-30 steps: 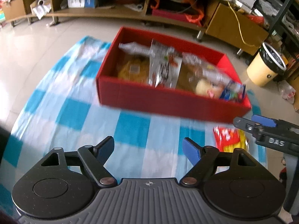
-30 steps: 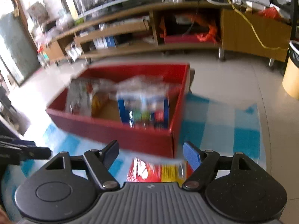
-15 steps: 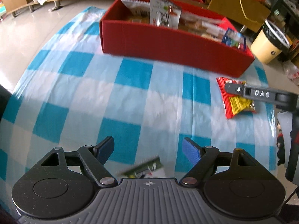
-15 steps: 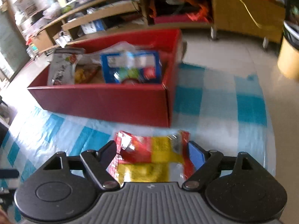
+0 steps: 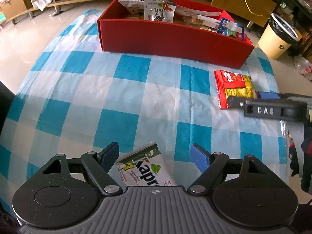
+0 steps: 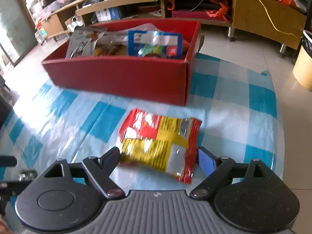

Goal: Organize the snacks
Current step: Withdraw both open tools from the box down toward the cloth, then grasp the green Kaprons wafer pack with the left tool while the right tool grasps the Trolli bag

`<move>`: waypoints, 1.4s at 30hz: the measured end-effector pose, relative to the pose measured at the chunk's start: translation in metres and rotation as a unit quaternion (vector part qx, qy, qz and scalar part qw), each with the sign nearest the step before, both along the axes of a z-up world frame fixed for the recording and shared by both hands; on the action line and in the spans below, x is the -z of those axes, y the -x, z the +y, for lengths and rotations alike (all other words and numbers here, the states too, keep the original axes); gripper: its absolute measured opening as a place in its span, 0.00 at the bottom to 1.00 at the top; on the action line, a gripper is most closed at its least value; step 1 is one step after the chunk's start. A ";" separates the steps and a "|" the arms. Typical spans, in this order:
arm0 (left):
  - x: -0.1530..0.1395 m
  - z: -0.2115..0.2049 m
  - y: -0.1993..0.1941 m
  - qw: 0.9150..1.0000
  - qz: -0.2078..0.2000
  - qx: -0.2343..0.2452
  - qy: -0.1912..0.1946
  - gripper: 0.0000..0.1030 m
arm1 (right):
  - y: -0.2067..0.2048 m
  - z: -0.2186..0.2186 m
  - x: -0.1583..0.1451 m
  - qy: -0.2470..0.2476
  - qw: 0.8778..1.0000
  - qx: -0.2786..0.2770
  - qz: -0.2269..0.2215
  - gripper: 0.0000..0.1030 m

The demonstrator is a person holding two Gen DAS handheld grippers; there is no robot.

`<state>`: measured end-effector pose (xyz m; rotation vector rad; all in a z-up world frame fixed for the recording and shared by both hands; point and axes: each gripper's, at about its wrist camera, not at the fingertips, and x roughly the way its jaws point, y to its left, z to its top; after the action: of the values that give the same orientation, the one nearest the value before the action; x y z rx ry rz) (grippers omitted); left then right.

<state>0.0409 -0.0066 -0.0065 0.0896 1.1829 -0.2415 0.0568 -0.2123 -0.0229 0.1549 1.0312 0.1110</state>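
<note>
A red box [image 5: 171,39] with several snack packets in it stands at the far side of the blue-checked cloth [image 5: 109,97]. A white and green packet [image 5: 144,167] lies flat on the cloth between the fingers of my left gripper [image 5: 155,152], which is open and does not press on it. A red and yellow packet [image 6: 159,140] lies in front of the box [image 6: 120,78]. My right gripper [image 6: 159,154] straddles its near end, jaws opening, the pads not squeezing it. In the left wrist view the right gripper [image 5: 251,97] hangs over that packet [image 5: 232,81].
A yellow waste bin [image 5: 278,39] stands on the tiled floor to the right of the cloth. Low wooden shelves [image 6: 136,5] full of clutter run along the back. The cloth's right edge [image 6: 276,136] is close to the red and yellow packet.
The left gripper pulled back from the box, and the white and green packet came in between its fingers. The right gripper sank toward the red and yellow packet and its jaws widened.
</note>
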 end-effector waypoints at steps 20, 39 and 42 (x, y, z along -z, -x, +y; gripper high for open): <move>0.028 0.001 0.015 0.998 0.042 -0.054 -0.005 0.89 | -0.008 -0.015 -0.034 0.005 0.999 -0.049 -0.013 0.84; 0.022 -0.003 0.028 0.999 0.029 -0.014 -0.021 0.65 | -0.046 -0.012 -0.009 0.008 0.989 -0.145 -0.025 0.85; 0.023 -0.001 0.027 0.999 0.029 -0.016 -0.014 0.66 | -0.046 -0.001 0.004 0.009 0.985 -0.175 -0.002 0.89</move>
<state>0.0143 -0.0075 -0.0296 0.0883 1.2445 -0.2016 0.1032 -0.2134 -0.0273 -0.0449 1.0466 0.4206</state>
